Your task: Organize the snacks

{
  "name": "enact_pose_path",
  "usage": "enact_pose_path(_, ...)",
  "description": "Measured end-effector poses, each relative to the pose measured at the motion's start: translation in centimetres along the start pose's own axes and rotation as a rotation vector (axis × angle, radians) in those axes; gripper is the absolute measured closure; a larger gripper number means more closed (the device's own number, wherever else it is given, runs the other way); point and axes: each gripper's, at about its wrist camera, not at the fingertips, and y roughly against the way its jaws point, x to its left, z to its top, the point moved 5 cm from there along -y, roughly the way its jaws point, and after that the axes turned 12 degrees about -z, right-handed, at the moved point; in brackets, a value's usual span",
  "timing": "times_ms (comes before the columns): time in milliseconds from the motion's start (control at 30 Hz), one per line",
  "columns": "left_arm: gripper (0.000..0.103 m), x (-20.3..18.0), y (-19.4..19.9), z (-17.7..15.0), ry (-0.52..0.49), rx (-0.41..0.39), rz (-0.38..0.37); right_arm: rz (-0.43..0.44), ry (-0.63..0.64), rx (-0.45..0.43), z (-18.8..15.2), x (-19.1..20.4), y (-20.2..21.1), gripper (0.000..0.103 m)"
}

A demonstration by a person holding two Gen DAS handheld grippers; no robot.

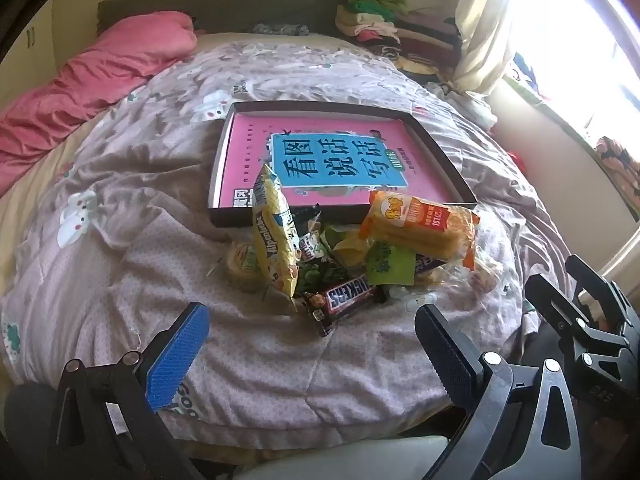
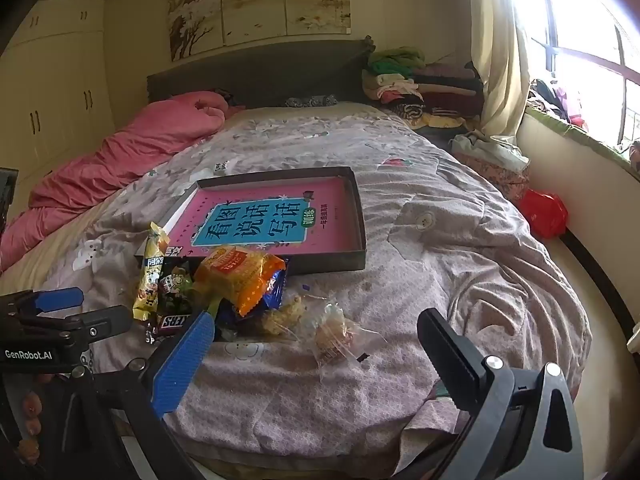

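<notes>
A heap of snacks lies on the bed just in front of a shallow dark box (image 1: 442, 153) (image 2: 332, 261) with a pink book (image 1: 336, 156) (image 2: 256, 224) lying in it. In the heap are a yellow Alpenliebe bag (image 1: 276, 236) (image 2: 152, 272), an orange cake packet (image 1: 420, 224) (image 2: 240, 272), a Snickers bar (image 1: 344, 300) (image 2: 176, 322), a green packet (image 1: 392, 266) and clear-wrapped pastries (image 2: 332, 332). My left gripper (image 1: 312, 344) (image 2: 48, 312) hovers open just short of the Snickers bar, holding nothing. My right gripper (image 2: 320, 344) (image 1: 580, 320) is open and holds nothing, with the pastries just ahead.
The grey patterned quilt (image 1: 120, 264) covers the bed. A pink duvet (image 1: 92, 80) lies bunched along the left side. Folded clothes (image 2: 416, 84) are stacked by the headboard. A red bag (image 2: 544, 212) sits at the bed's right edge under the window.
</notes>
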Motion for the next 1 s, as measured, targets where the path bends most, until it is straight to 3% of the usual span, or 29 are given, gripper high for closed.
enact_pose_path(1000, 0.001, -0.56, 0.04, 0.21, -0.022, -0.027, -0.004, -0.010, 0.001, 0.002, -0.05, -0.28, 0.22, 0.001)
